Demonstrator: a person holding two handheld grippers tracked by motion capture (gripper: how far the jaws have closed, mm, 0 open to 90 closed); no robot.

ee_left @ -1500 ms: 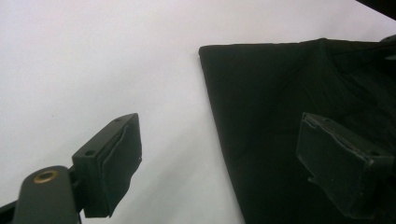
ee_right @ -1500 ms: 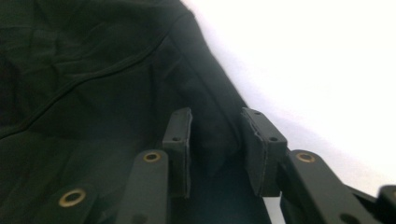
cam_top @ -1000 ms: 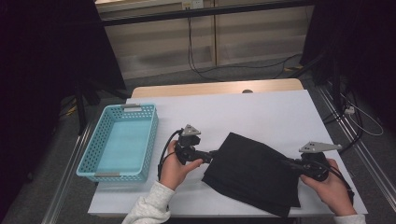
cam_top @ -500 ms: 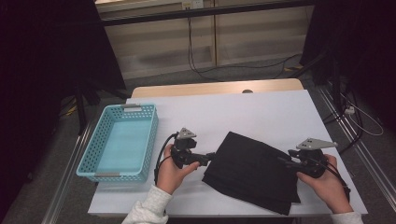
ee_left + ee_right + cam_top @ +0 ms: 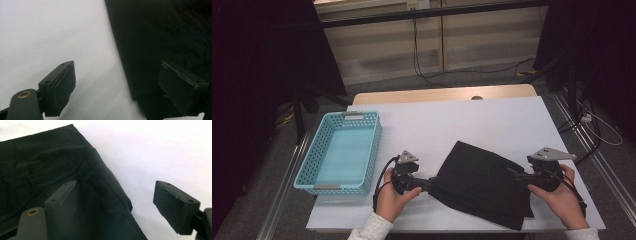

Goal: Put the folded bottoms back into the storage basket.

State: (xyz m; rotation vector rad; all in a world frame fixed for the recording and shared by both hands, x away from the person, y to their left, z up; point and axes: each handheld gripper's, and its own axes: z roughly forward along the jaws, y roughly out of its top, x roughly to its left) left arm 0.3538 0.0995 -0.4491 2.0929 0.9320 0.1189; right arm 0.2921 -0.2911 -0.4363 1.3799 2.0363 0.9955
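Note:
A black folded cloth (image 5: 484, 182) lies flat on the white table (image 5: 492, 120), near its front edge. My left gripper (image 5: 432, 184) is open at the cloth's left corner. In the left gripper view, this gripper (image 5: 125, 90) has one jaw over the bare table and the other over the cloth (image 5: 155, 45). My right gripper (image 5: 515, 175) sits at the cloth's right edge. Its jaws have just been opening. In the right gripper view, the gripper (image 5: 120, 207) straddles the edge of the cloth (image 5: 50, 165), and the pads do not press on it.
An empty light blue basket (image 5: 374, 145) stands at the table's left side, just left of my left hand. A wooden strip (image 5: 442, 94) runs along the far edge. Cables (image 5: 422, 65) trail on the floor beyond, and dark stands flank the table.
My left gripper has moved right and lower, up to the cloth's left corner. The right hand has stayed at the right edge, and the cloth lies slightly flatter there.

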